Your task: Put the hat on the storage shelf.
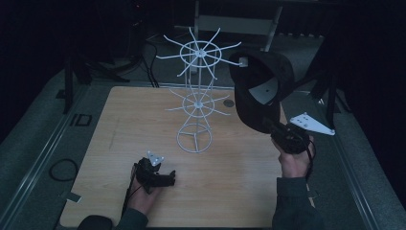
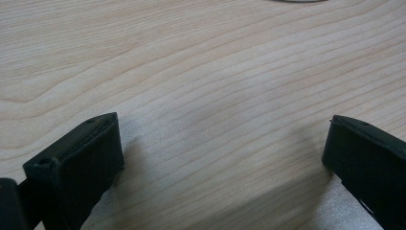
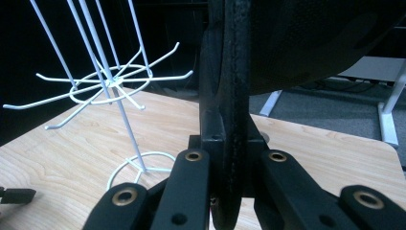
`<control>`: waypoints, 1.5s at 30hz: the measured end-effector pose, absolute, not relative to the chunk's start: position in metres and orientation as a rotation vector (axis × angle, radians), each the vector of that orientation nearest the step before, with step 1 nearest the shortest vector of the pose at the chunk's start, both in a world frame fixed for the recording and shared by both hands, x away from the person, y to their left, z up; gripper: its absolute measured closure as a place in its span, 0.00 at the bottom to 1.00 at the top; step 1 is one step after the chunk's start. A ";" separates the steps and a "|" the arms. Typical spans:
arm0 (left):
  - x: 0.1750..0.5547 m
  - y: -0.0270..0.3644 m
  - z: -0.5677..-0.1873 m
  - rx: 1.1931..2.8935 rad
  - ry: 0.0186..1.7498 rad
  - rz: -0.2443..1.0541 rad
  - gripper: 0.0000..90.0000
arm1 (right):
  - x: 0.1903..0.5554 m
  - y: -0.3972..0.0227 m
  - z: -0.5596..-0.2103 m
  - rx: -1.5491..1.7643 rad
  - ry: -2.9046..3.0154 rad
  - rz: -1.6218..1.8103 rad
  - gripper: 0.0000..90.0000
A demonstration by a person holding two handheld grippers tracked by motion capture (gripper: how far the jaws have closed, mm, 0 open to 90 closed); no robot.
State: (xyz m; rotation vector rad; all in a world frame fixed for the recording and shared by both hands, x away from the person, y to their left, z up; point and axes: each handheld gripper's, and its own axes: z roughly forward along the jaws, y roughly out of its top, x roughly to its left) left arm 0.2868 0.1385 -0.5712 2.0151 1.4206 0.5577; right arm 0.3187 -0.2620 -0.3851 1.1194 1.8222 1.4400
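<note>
A black cap (image 1: 261, 91) hangs in the air over the table's right side, its opening facing me. My right gripper (image 1: 275, 128) is shut on its brim from below. In the right gripper view the brim (image 3: 234, 96) stands edge-on, pinched between the jaws of that gripper (image 3: 230, 139). A white wire hook rack (image 1: 198, 96) stands at the table's middle with two tiers of spokes, and the cap is just right of its upper tier. The rack (image 3: 107, 84) is to the left in the right gripper view. My left gripper (image 1: 170, 178) rests open on the wood (image 2: 215, 72), nothing between its jaws.
The wooden table (image 1: 119, 143) is bordered by grey carpet. A small round dark disc (image 1: 229, 103) lies on the table behind the rack's right side. A cable loop (image 1: 62, 168) lies on the floor at the left. Metal desk legs (image 3: 390, 100) stand behind.
</note>
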 end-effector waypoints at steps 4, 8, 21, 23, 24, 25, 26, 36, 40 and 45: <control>0.287 0.139 -0.571 2.015 1.420 0.557 0.00 | 0.320 -0.261 -0.383 1.114 1.816 1.439 0.96; 0.287 0.138 -0.571 2.015 1.421 0.557 0.00 | 0.321 -0.261 -0.381 1.110 1.813 1.437 0.96; 0.287 0.139 -0.571 2.016 1.420 0.558 0.00 | 0.323 -0.258 -0.377 1.104 1.807 1.430 0.96; 0.287 0.139 -0.571 2.015 1.421 0.558 0.00 | 0.324 -0.256 -0.377 1.103 1.802 1.434 0.96; 0.287 0.139 -0.571 2.015 1.420 0.558 0.00 | 0.324 -0.256 -0.377 1.103 1.799 1.435 0.96; 0.287 0.139 -0.571 2.015 1.420 0.558 0.00 | 0.324 -0.256 -0.376 1.103 1.798 1.436 0.96; 0.287 0.139 -0.571 2.015 1.420 0.557 0.00 | 0.324 -0.256 -0.376 1.104 1.796 1.437 0.96; 0.287 0.139 -0.571 2.015 1.420 0.557 0.00 | 0.326 -0.255 -0.374 1.102 1.788 1.438 0.96; 0.287 0.138 -0.571 2.016 1.420 0.557 0.00 | 0.326 -0.255 -0.372 1.103 1.783 1.438 0.96; 0.287 0.138 -0.571 2.016 1.420 0.557 0.00 | 0.326 -0.252 -0.372 1.093 1.784 1.432 0.96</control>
